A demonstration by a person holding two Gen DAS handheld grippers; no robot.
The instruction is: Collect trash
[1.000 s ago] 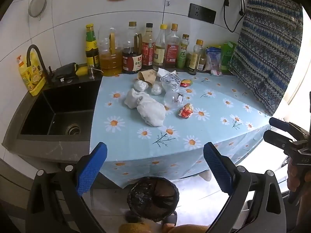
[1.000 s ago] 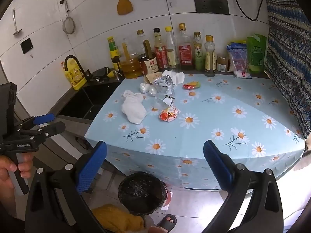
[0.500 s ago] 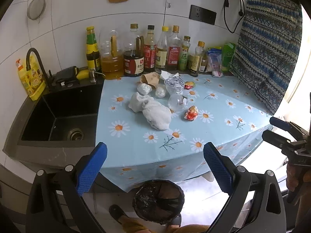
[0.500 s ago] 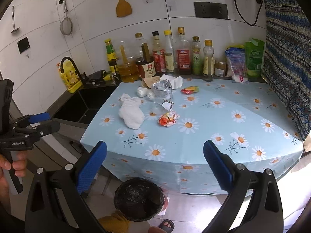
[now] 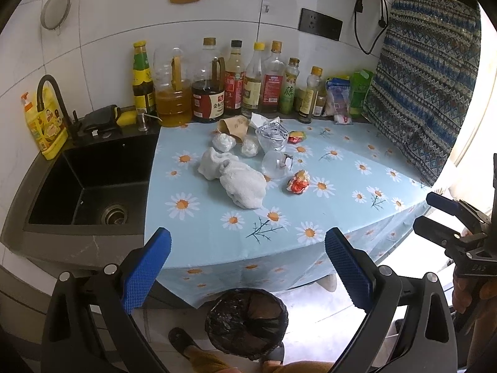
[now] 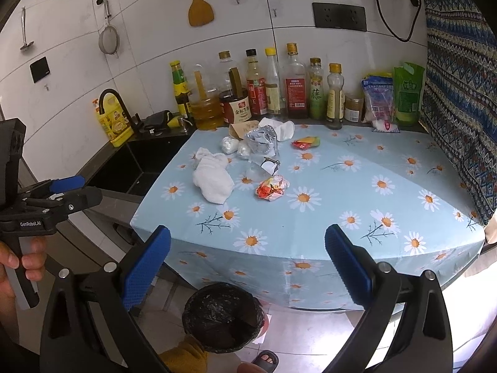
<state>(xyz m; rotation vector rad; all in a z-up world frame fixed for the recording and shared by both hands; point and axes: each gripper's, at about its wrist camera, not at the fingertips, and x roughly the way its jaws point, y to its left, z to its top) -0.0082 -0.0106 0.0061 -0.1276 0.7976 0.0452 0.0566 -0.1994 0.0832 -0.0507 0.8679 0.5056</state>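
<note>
Nothing is being carried yet: collection is only getting under way, with both tools hanging short of the worktop (image 5: 341, 186) edge. Starting at the left, the left tongs (image 5: 248, 267) are gaping wide and empty, with the black sink (image 5: 90, 186) lying off to their left. Ahead of them, in the middle of the daisy-print cloth, the trash is sitting in a loose cluster: a crumpled white cloth or paper wad (image 5: 239, 180) nearest, two small white balled scraps (image 5: 223, 142) behind it, a tipped brown paper cup (image 5: 233, 126), and crushed clear plastic (image 5: 273, 138) just beside those. Further right, a red-and-yellow wrapper (image 5: 298, 181) is lying near the clear plastic, and a second small wrapper (image 5: 296, 136) is resting closer to the bottles (image 5: 236, 80) lined along the wall. The right tongs (image 6: 248, 264) are likewise spread wide with nothing between them. Below the worktop edge, on the floor, a bin with a black liner (image 6: 222, 321) is standing open.

Judging by this, the next move calls for one tool reaching forward over the edge to the nearest piece, probably the white wad or the red wrapper, closing on it, then dropping it in the bin below. The crushed plastic looks springy and may be slipping when pinched.
</note>
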